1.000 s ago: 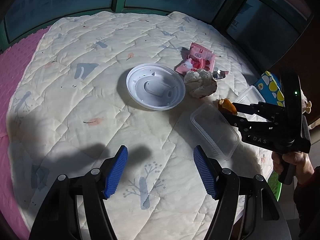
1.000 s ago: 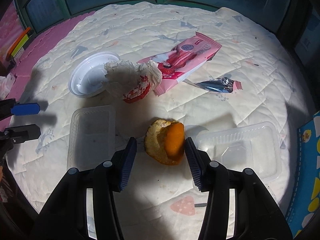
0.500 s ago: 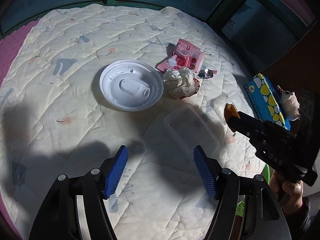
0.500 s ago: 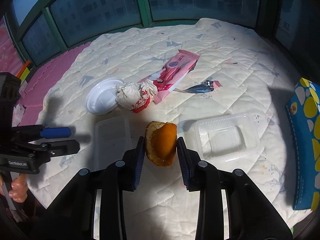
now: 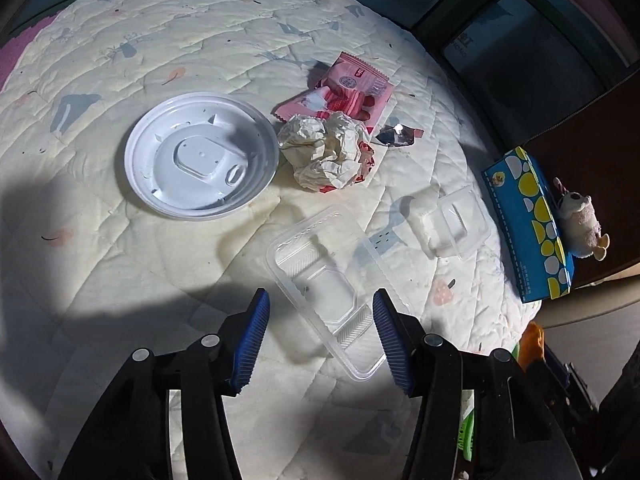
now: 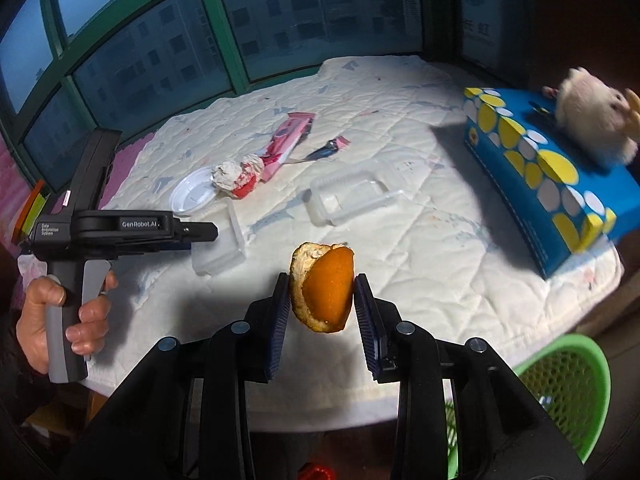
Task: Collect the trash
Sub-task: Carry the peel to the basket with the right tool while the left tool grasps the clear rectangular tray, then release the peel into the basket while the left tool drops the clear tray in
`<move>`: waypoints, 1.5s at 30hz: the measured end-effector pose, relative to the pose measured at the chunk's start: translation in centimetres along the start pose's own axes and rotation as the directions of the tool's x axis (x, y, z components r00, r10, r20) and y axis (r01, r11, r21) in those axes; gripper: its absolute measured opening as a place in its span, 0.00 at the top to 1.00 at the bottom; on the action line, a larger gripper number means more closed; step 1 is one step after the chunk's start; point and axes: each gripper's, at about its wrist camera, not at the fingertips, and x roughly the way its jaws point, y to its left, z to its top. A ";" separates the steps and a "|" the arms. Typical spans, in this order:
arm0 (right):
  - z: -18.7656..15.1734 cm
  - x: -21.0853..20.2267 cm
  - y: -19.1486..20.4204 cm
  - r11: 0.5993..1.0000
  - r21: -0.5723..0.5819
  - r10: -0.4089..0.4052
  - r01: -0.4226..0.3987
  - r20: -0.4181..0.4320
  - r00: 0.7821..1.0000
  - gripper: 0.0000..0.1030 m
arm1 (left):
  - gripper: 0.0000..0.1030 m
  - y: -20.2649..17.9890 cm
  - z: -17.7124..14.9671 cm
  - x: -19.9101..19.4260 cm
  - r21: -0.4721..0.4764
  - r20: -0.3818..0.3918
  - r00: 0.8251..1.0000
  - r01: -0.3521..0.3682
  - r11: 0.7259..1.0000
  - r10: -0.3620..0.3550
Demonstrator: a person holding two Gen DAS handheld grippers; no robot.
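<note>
While gripped, orange peel (image 6: pixel 326 294) stands upright.

Both wrist views look down, sharing the quilted table (image 5: pixel 168 280).

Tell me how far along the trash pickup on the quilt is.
Early on. Nothing shows as binned yet. In hand: the right gripper clamps the orange peel, lifted near the green basket. The left gripper, jaws just narrowing, straddles a clear tray without pressing it. Left on the quilt: white lid, crumpled paper, pink wrapper, foil scrap, second clear tray.
</note>
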 end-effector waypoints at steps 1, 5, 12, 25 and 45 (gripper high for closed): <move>-0.7 -0.5 -0.5 1.000 0.019 -0.017 0.017 0.002 1.000 0.68 | 0.57 0.0 0.0 0.2 -0.002 -0.004 1.000 0.001 1.000 -0.001; -3.4 -2.2 -2.6 0.993 0.093 -0.071 0.071 -0.001 0.997 0.68 | 0.73 -0.2 -0.3 0.5 0.000 -0.011 1.000 0.012 1.000 -0.012; -7.5 -4.6 -5.4 0.966 0.227 -0.126 0.125 -0.010 0.992 0.68 | 0.92 -0.6 -1.2 0.6 0.012 -0.022 1.000 0.022 1.000 -0.021; -13.2 -6.6 -10.9 0.886 0.405 -0.215 0.225 -0.072 0.974 0.68 | 0.94 -4.2 -3.0 -2.4 0.132 -0.007 0.997 0.073 0.989 -0.072; -15.5 -5.6 -20.5 0.729 0.622 -0.279 0.286 -0.112 0.954 0.46 | 0.94 -15.5 -7.7 -0.5 0.368 -0.127 0.984 0.164 0.915 -0.125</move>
